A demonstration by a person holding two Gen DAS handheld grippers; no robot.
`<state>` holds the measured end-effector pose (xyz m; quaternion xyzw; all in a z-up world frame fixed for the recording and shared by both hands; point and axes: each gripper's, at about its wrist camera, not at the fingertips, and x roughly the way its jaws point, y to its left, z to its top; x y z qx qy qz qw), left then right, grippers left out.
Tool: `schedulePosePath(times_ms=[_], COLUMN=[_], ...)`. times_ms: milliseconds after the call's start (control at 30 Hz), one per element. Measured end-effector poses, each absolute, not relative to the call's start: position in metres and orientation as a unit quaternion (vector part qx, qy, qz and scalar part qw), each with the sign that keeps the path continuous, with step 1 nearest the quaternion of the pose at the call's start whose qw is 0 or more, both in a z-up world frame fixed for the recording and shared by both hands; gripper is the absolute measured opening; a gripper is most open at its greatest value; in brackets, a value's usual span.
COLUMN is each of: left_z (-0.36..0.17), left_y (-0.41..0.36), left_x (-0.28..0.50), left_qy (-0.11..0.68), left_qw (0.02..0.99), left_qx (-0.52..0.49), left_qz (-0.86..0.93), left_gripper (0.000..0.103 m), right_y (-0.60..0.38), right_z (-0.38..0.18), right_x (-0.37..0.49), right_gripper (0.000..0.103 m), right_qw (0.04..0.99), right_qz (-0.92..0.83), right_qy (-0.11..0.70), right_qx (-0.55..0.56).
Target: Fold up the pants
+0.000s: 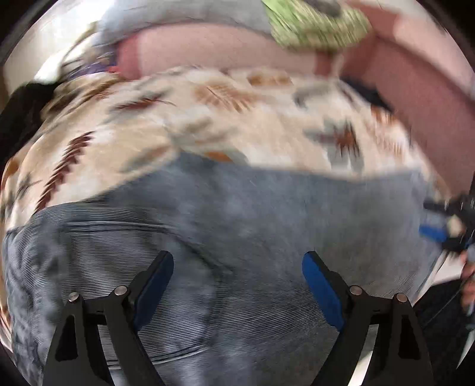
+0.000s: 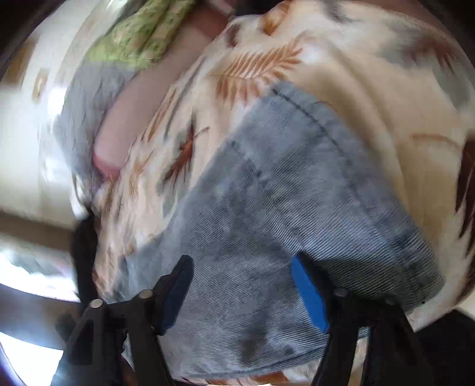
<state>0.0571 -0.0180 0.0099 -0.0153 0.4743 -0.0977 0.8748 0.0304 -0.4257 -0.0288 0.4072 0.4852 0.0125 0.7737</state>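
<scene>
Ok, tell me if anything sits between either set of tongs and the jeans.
Nothing visible does. The left tongs and the right tongs both hang open directly over the bare denim of the jeans, which lie on the leaf-patterned blanket.

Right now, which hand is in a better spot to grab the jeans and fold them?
Probably the right gripper: it hangs open over the jeans near their seamed edge. The left gripper, also open, hovers over mid-fabric.

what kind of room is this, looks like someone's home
Most likely a home living room or bedroom: the jeans lie on a leaf-print blanket spread over what looks like a pink sofa, with a green patterned cushion behind.
</scene>
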Motion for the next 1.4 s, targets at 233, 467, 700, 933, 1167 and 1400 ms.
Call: schedulePosePath(times_ms=[233,467,700,933,1167,1400], left_z=[0.006,-0.014,-0.013,-0.015,-0.015,-0.014], left_y=[0.095,0.077,0.085,0.079,0.078,0.074], left_x=[0.054,0.05,0.047,0.047,0.046,0.048], left_qy=[0.469,0.473,0.465,0.463,0.46,0.46], left_qw=[0.87,0.878,0.883,0.885,0.886,0.885], left_qx=[-0.143,-0.047,-0.054,-0.035,-0.029,-0.028], left_qz=[0.056,0.055,0.033,0.042,0.046,0.063], left_gripper=[0.089,0.089,0.089,0.089,0.089,0.089], right_y=[-0.298,-0.101,-0.049,-0.041,-0.11,-0.237], right_z=[0.063,0.032,-0.023,-0.026,0.028,0.031], right_x=[0.095,0.188,0.213,0.213,0.175,0.069], right_gripper=[0.073,0.071,0.021,0.005,0.04,0.054], right_qw=[0.832,0.807,0.769,0.802,0.841,0.836], right_qz=[0.159,0.262,0.261,0.222,0.214,0.165], right_qy=[0.485,0.53,0.578,0.539,0.495,0.493], right_qx=[0.218,0.004,-0.086,-0.128,0.037,0.177])
